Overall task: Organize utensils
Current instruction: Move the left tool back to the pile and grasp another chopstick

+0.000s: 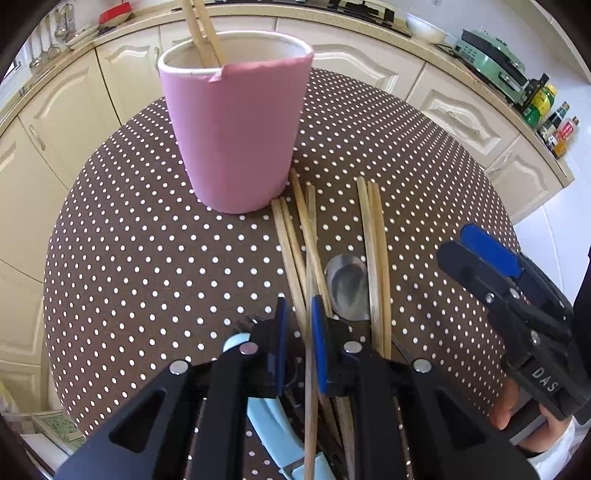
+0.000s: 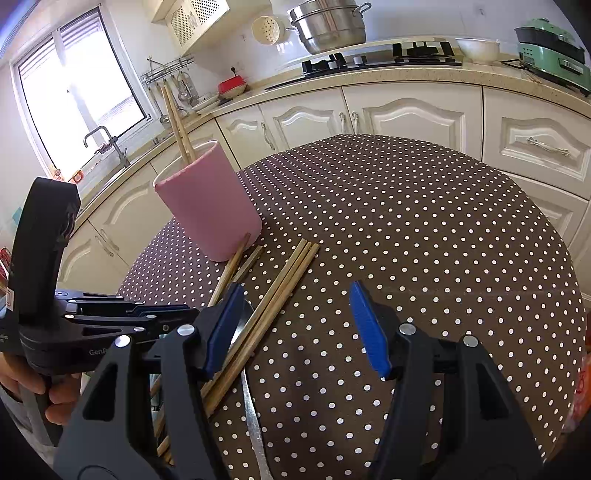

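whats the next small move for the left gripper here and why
Probably lift. The left gripper has its fingers nearly shut around one chopstick from the loose pile on the table, and the pink cup just beyond already holds two. Raising it clear of the spoon and the other sticks comes first.

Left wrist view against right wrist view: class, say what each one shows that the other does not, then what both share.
Only the left wrist view shows the spoon bowl, the light blue handle and the left gripper shut on a chopstick. Only the right wrist view shows the window, the steel pot and the open right gripper. Both show the pink cup holding chopsticks on the dotted tablecloth.
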Motion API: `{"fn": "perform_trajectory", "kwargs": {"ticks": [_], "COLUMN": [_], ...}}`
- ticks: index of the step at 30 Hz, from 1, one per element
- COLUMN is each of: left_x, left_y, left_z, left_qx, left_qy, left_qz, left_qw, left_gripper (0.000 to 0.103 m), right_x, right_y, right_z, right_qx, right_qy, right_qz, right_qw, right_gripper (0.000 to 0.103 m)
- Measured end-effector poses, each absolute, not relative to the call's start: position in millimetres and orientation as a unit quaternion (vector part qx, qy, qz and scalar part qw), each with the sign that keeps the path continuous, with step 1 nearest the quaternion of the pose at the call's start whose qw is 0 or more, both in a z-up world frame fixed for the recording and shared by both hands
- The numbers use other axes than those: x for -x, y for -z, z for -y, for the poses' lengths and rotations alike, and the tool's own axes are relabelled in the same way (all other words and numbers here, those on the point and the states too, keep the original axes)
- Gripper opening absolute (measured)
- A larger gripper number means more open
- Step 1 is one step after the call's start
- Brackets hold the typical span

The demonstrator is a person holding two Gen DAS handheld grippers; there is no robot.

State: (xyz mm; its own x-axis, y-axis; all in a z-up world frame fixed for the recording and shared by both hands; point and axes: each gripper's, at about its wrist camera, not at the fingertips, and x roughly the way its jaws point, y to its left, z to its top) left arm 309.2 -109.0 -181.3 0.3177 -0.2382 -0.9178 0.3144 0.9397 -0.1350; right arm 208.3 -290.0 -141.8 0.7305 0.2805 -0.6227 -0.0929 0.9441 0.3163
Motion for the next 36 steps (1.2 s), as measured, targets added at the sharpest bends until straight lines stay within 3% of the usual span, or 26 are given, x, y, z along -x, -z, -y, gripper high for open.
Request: {"fn": "perform_trajectory", "kwargs": {"ticks": [12, 26, 29, 36], "left_x": [-295, -311, -313, -302], "left_y": [165, 183, 186, 178], "left_z": [94, 120, 122, 108], "left_qx": [-0.005, -0.017, -0.015, 0.011], "left_qy": [0.174, 0.167, 0.165, 0.173], "left_qz": [-0.547, -0.57, -0.569, -0.552], "left_qw": [0.819, 0.804, 0.806, 0.816], "left_gripper": [0.013, 0.013, 0.007, 0.006], "right_x": [-206, -203, -203, -204], "right_y": [145, 148, 150, 154], "right_z": [290, 302, 303, 301], "right_qx": [-0.137, -0.15, -0.149, -0.142], "right_qy": [-0.104, -0.104, -0.106, -0.098], "right_qz": [-0.356, -0.362, -0.367, -0.385], "right_qw": [0.918, 0.914, 0.912, 0.907], "right_gripper": [0.06, 0.06, 0.06, 0.06]}}
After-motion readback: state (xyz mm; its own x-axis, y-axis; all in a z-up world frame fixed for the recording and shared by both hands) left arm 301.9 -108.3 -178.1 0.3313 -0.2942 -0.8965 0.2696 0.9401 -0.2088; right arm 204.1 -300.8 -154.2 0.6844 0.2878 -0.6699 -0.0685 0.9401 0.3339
